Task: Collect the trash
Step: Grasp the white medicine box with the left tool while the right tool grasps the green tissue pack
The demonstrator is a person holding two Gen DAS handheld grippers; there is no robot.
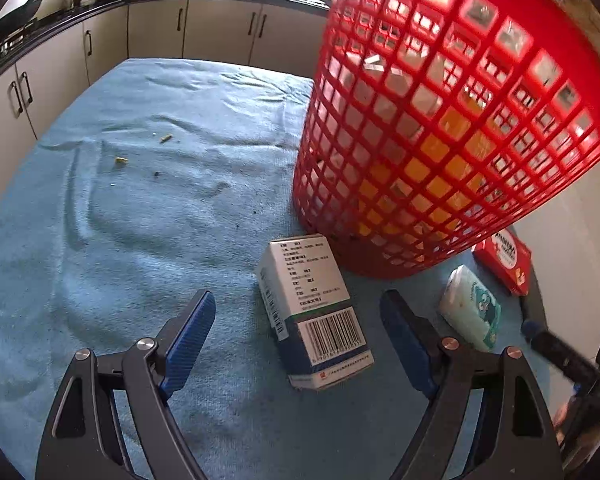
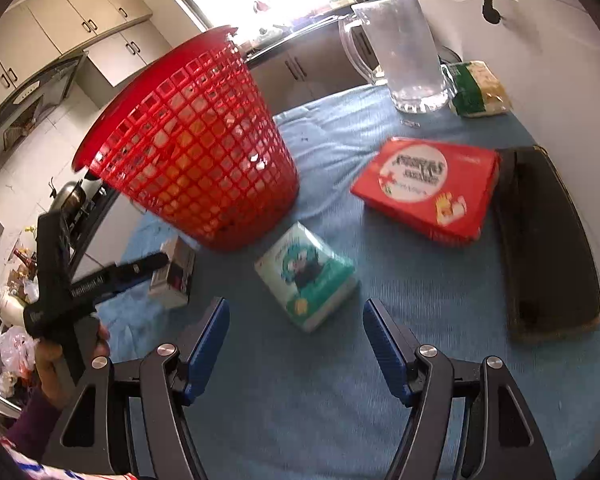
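Note:
A red mesh basket [image 1: 440,128] [image 2: 196,140] stands on the blue cloth with orange and pale items inside. In front of it lies a white and blue medicine box [image 1: 312,312] [image 2: 172,276] with a barcode. My left gripper [image 1: 298,312] hangs open over it, fingers on either side, not touching. A small green and white tissue pack [image 2: 306,276] [image 1: 470,306] lies to the right of the box. My right gripper [image 2: 296,320] is open just short of the pack. Further right sits a red packet [image 2: 428,184] [image 1: 504,258].
A clear plastic jug [image 2: 400,52] and a green and yellow packet [image 2: 480,88] stand at the cloth's far end. A black case [image 2: 544,240] lies along the right edge. Small yellow scraps [image 1: 120,160] dot the blue cloth [image 1: 140,208]. Kitchen cabinets [image 1: 220,28] lie beyond.

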